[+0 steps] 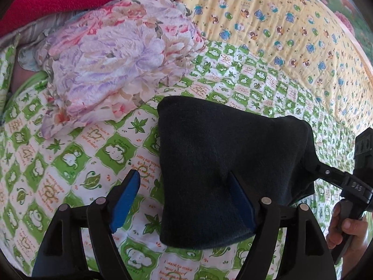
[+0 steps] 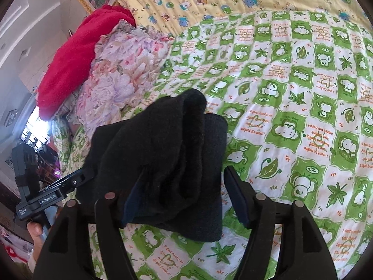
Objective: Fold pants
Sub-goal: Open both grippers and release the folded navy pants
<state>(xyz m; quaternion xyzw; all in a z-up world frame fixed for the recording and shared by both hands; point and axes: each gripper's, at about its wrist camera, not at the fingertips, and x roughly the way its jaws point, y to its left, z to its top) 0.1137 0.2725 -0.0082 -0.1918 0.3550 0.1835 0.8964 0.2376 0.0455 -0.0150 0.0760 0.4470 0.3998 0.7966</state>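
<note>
Left wrist view: the black pants (image 1: 221, 163) show as a compact folded bundle on the green-and-white quilt (image 1: 70, 163), smooth on top.
Right wrist view: the same bundle shows several stacked layers, with a rounded fold standing up at its far end.
Progress: most folds look done; the bundle is short and thick, so I judge the task near its end.
Left to do: likely a last flattening or letting go, and perhaps setting the bundle beside the floral cloth (image 1: 112, 53).
Left gripper (image 1: 184, 200): jaws spread wide; the left blue pad is clear of the fabric, the right finger lies at the near left part of the bundle, with fabric over it. It grips nothing.
Right gripper (image 2: 184, 200): jaws apart, with the bundle's near end lying between and over them; whether it pinches a layer I cannot tell.
Pants relative to grippers: between the two, the right gripper meeting the right edge in the left view.
Surroundings: red blanket (image 2: 70, 53) at the far left, yellow bear-print sheet (image 1: 268, 18) beyond.
</note>
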